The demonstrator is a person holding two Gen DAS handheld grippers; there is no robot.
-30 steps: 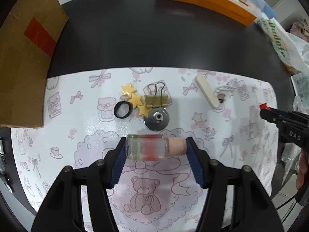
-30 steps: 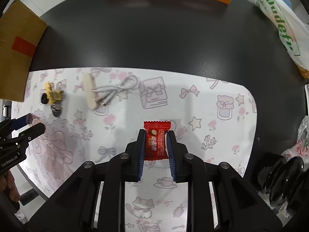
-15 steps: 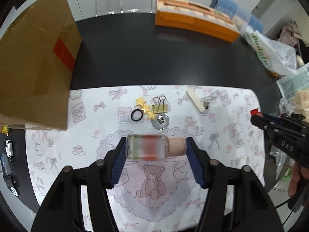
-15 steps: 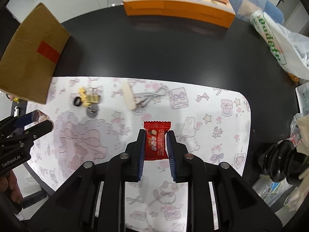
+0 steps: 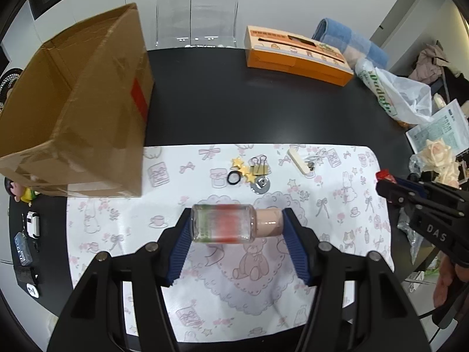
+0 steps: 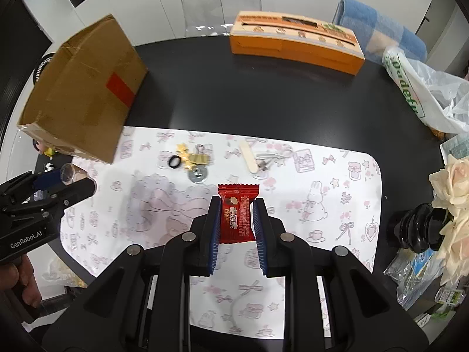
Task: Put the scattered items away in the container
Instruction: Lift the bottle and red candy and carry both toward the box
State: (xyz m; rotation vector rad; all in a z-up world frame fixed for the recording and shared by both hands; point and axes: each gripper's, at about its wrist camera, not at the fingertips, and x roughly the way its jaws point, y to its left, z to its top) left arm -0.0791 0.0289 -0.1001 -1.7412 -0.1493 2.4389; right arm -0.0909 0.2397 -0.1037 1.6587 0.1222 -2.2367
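My left gripper squeezes a glass bottle end to end: hard, slippery, breakable. Right gripper pinches a light, crinkly candy packet by its sides, prob safe.

Print inside glass bottle smeared by blur, not readable. Cardboard box interior hidden behind near wall; its left side cut by frame edge. Small print on red sachet too fine to be made out. Star shapes partly covered by binder clip. Hand clipped at lower left edge. Worktop near side masked by gripper bodies.
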